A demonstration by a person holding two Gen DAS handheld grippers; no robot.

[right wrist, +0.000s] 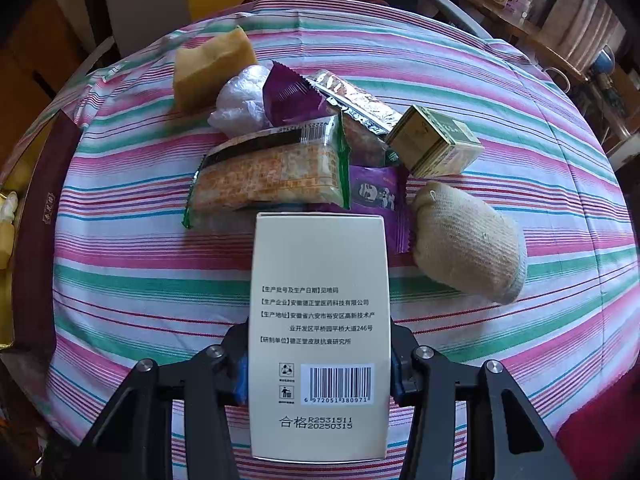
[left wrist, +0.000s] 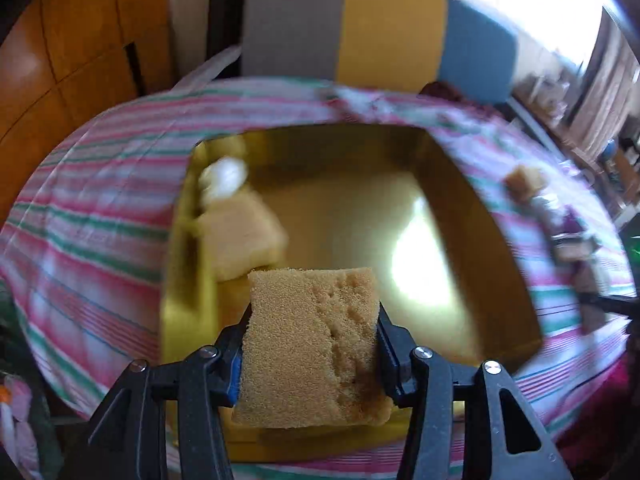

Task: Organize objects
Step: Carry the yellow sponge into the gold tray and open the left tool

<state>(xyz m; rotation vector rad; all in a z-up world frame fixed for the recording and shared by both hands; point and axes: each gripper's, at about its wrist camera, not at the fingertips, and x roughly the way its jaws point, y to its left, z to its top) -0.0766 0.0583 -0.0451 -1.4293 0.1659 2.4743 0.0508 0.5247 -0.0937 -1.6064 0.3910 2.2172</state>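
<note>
A tan sponge (left wrist: pixel 316 344) is clamped between the pads of the left claw (left wrist: pixel 312 344) and held above a gold tray (left wrist: pixel 472 216), which lies on the striped cloth (left wrist: pixel 100 208) of the worktop. Inside the tray, at its left, a pale sponge (left wrist: pixel 240 232) and a white crumpled item (left wrist: pixel 224 176) are seen, both blurred.

A white printed carton (right wrist: pixel 320 320) is gripped by the right claw (right wrist: pixel 320 364) above the cloth. Just beyond it a heap is gathered: a green-edged snack packet (right wrist: pixel 272 172), purple wrappers (right wrist: pixel 292 96), a small green box (right wrist: pixel 434 142), a knitted sock (right wrist: pixel 468 240) and a yellow sponge (right wrist: pixel 212 68).
</note>
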